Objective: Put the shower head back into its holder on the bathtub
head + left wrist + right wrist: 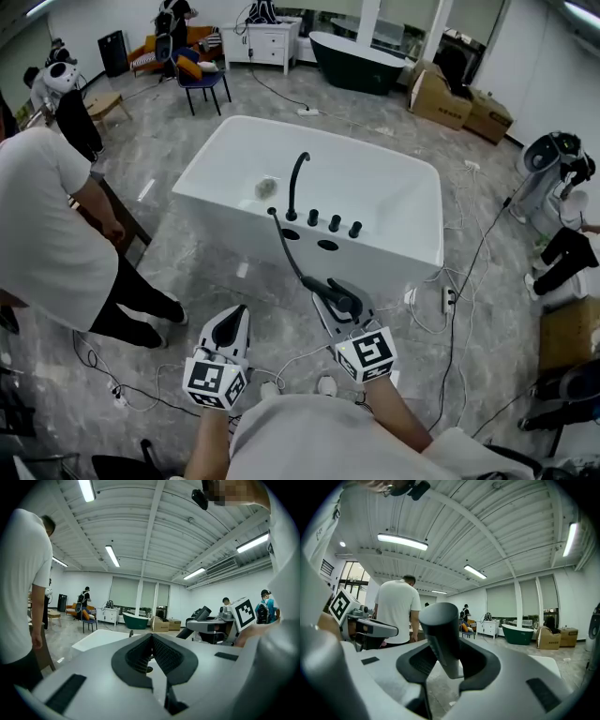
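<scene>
One smooth dark cylindrical shower head (439,625) sits clamped in the right tool (447,651); left tool (151,641) closed, empty

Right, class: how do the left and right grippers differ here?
The right gripper clamps the black shower head; the left gripper is shut and empty. The right reaches nearer the tub than the left. Both are white with marker cubes.

Place: large open hall, probably a test lab or showroom, not a home. White bathtub (375,187) standing free at centre on grey stone-look floor (234,319). Dark tub (354,58) at top. Cardboard boxes (441,98) sitting upper right. Cables (473,262) trailing at right. Strip lights (402,542) glowing on the ribbed ceiling.
</scene>
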Action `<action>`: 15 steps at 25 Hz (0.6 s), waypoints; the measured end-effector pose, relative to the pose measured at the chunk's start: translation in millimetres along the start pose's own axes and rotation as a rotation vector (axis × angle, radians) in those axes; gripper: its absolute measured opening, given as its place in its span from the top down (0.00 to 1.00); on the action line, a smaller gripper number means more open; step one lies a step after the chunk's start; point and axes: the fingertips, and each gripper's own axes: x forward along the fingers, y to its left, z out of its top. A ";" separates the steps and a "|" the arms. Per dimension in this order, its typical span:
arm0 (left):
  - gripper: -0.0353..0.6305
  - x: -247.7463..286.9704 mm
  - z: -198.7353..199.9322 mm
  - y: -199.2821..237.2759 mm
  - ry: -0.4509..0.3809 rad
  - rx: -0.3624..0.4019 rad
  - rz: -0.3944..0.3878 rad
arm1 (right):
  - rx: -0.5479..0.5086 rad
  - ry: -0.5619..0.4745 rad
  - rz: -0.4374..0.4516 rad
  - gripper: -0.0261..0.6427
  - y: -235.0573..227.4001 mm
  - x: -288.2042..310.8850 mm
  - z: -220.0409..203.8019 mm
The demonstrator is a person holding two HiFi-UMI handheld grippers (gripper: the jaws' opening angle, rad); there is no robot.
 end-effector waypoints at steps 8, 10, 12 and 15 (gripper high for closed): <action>0.93 -3.3 3.1 5.2 -0.010 0.004 -0.008 | 0.002 -0.012 -0.004 0.75 4.2 2.6 4.4; 0.93 -4.0 3.5 6.3 -0.014 0.007 -0.013 | 0.005 -0.016 -0.007 0.75 5.4 3.2 4.4; 0.93 -4.6 2.0 7.7 -0.014 0.011 -0.020 | 0.010 -0.015 -0.015 0.75 6.2 4.0 1.1; 0.93 -5.6 1.1 10.9 -0.013 0.015 -0.030 | 0.016 -0.011 -0.029 0.75 7.5 6.0 -2.7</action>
